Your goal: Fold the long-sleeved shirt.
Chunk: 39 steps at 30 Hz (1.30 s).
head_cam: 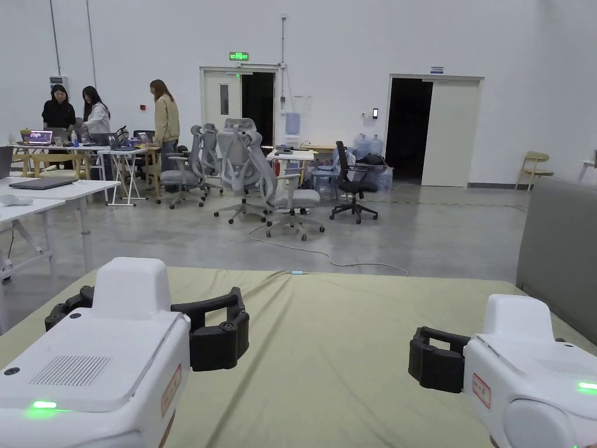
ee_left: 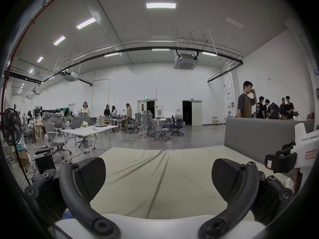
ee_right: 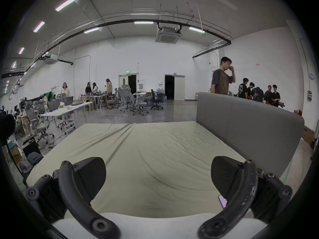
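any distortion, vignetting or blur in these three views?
Head view: straight lines, sharp, even light; left gripper and right gripper crisp. Left gripper view: heavy fisheye, ceiling pipes bowed, black vignette corners, jaws wide apart. Right gripper view: same fisheye and vignette, sheet evenly lit, the nearest standing person slightly soft.

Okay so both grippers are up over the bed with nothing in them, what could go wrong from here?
1. The left gripper and right gripper are open and empty over the green sheet, which is creased; a low grab could pinch sheet instead of a garment.
2. The grey headboard stands close beside the right gripper, so a wide swing might hit it.
3. A small pinkish item, hard to identify, lies near the right gripper and could get knocked.
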### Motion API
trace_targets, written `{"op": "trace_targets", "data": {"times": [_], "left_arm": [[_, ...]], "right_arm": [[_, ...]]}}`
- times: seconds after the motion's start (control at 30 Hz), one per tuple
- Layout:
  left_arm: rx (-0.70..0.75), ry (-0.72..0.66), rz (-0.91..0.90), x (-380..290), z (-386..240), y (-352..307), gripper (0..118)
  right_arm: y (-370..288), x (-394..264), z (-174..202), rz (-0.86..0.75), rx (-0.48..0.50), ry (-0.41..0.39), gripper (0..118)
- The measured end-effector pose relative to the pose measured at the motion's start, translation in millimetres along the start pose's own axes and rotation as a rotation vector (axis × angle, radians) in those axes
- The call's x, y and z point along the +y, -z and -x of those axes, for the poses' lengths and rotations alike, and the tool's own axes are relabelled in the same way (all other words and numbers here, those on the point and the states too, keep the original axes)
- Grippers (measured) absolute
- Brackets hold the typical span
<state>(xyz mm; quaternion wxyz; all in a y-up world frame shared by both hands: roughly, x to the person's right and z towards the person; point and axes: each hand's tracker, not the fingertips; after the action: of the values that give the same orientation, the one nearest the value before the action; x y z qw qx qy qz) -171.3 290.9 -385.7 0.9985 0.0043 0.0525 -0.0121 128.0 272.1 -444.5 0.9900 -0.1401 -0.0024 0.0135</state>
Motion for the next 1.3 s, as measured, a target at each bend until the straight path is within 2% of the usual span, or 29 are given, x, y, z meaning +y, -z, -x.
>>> {"op": "trace_targets", "data": {"times": [0.5,0.67,0.77,0.97,1.3], "left_arm": [[-0.009,-0.002,-0.011,5,-3,-4,118],[-0.012,-0.004,-0.013,6,-2,-5,118],[-0.012,-0.004,-0.015,6,-3,-5,118],[-0.012,0.000,-0.016,7,-4,-6,118],[-0.013,-0.004,-0.012,5,-4,-7,118]], "right_arm": [[-1,6,-14,0.029,0.001,0.067,118],[0,6,-13,0.032,-0.018,0.055,118],[0,1,-12,0.009,-0.015,0.000,118],[-3,0,-11,0.024,0.027,0.027,118],[-5,3,-15,0.012,0.018,0.032,118]]}}
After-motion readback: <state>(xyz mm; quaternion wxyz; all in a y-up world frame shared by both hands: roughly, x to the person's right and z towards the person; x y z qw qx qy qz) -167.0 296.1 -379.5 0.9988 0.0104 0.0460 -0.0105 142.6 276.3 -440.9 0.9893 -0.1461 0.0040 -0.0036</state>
